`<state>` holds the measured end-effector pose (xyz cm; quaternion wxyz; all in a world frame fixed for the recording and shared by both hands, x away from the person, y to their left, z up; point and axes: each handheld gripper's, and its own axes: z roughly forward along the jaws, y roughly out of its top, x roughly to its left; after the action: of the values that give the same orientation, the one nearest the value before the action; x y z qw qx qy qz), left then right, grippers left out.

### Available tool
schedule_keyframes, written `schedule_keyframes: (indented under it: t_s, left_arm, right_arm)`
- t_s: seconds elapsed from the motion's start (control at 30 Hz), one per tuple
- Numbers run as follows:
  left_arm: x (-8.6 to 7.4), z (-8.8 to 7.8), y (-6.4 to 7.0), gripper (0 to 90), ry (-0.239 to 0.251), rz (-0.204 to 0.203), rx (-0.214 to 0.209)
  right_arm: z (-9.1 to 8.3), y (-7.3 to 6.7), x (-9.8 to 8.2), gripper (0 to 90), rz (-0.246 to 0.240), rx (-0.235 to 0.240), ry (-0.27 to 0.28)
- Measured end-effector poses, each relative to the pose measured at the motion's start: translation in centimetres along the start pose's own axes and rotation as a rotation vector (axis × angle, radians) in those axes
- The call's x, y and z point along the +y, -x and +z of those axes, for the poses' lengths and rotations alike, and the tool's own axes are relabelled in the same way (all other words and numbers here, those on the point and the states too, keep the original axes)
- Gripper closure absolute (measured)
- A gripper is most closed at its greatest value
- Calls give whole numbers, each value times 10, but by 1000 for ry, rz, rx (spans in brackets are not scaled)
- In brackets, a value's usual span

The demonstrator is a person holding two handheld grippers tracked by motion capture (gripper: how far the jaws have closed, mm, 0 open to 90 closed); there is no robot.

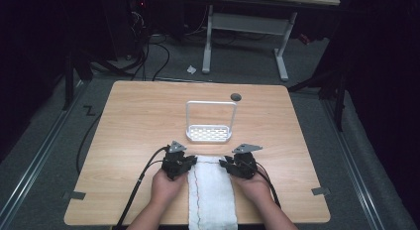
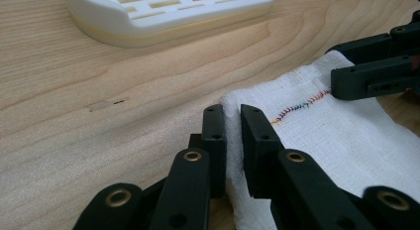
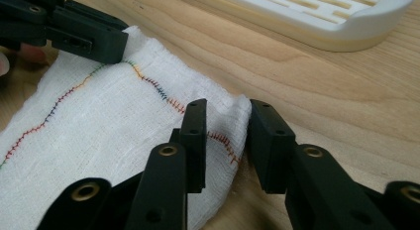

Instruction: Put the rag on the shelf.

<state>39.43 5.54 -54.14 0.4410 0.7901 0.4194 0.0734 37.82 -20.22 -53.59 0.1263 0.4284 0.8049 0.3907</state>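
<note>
White gauze cloth [image 1: 212, 190] lies flat on our bench [image 1: 138, 121]; left tongs [image 2: 233, 136] pinch its far-left corner, right tongs [image 3: 225, 141] straddle the far-right corner, not quite clamped, ready for lifting evenly.

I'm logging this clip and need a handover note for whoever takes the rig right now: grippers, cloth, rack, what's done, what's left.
Left gripper: jaws nearly shut, pinching the cloth's far left corner.
Right gripper: jaws on either side of the far right corner, a gap still showing, so the grip is not firm.
Cloth: white with a coloured stitch line, flat on the table, near end hanging over the person's edge.
Rack: white, with an upright hoop, just beyond the cloth, nothing on it.
Done: both corners reached.
Left: probably close the right jaws, lift, then hang the cloth on the rack.
</note>
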Motion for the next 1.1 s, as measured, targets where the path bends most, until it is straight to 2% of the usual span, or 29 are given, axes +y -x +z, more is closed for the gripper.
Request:
schedule_keyframes:
  t_s: [0.07,0.17,0.27,0.4,0.47,0.57,0.63,0.73,0.83,0.97,1.1]
  left_arm:
    - [0,0,1,814,-2,10,3]
    - [0,0,0,814,1,-4,-5]
    - [0,-1,-2,814,0,-14,-13]
    - [-1,-1,0,814,2,-7,-4]
    - [-1,-2,0,815,8,-3,-3]
    - [-3,-7,4,834,57,42,11]
    - [-3,-9,5,836,75,47,8]
    - [-4,-15,4,835,120,41,-4]
    - [-2,-21,5,835,157,19,-28]
    - [10,-32,10,835,196,37,-40]
    - [25,-42,16,835,235,56,-31]
  right_arm:
    - [0,1,0,767,21,18,-4]
    - [1,1,0,835,18,36,-3]
    - [1,0,0,851,13,38,-4]
    - [0,0,1,857,11,39,-9]
    - [0,-1,0,858,-6,28,1]
    - [-4,-6,1,859,-30,7,26]
    - [-8,-9,3,858,-38,2,57]
    - [-13,-12,5,857,-51,4,87]
    - [-17,-13,8,857,-41,-1,105]
    - [-24,-14,14,859,-30,5,129]
    - [-36,-13,20,858,-13,-21,189]
